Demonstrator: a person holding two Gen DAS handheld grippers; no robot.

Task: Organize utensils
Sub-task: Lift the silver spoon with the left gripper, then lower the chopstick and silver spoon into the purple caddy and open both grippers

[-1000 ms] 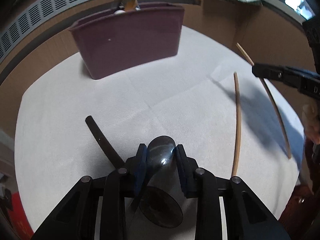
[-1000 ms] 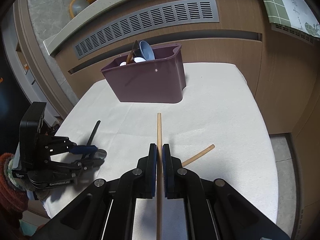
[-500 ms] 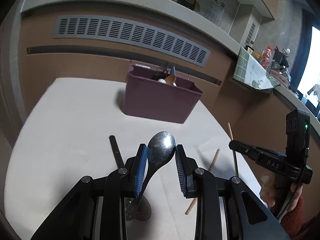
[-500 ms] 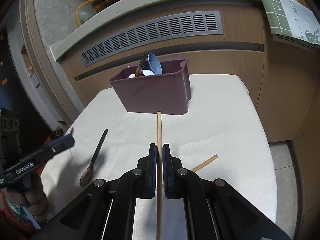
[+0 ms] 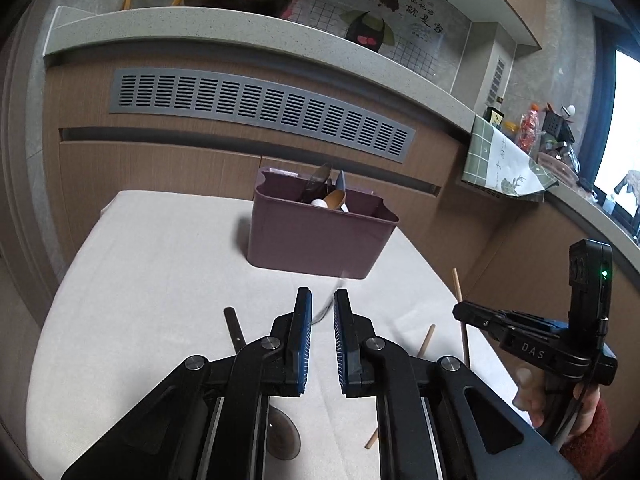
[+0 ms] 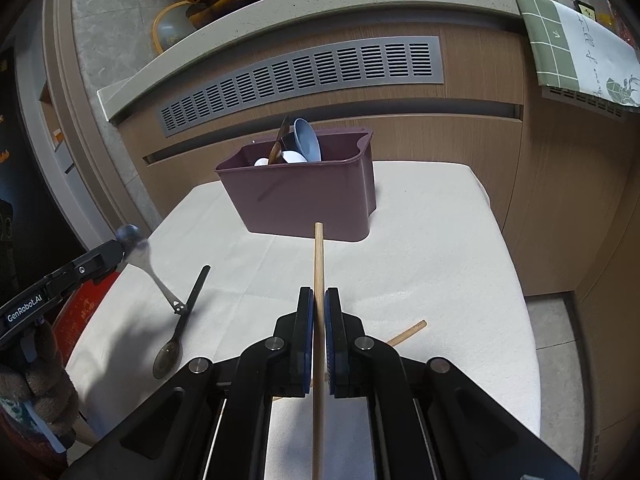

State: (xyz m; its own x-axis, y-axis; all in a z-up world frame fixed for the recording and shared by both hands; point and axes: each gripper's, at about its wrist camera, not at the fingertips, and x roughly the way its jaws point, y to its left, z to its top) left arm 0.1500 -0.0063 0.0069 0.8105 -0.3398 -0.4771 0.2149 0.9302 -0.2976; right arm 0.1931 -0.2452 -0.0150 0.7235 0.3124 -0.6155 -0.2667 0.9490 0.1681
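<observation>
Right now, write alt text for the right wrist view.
The right gripper is shut on a wooden chopstick aimed at a maroon utensil bin on a white-clothed table. At left, the left gripper holds a metal spoon above a dark spoon.

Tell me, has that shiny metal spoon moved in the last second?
Yes. The metal spoon has been lifted off the white tablecloth by the left gripper, while the dark spoon beside it stayed lying on the cloth.
</observation>
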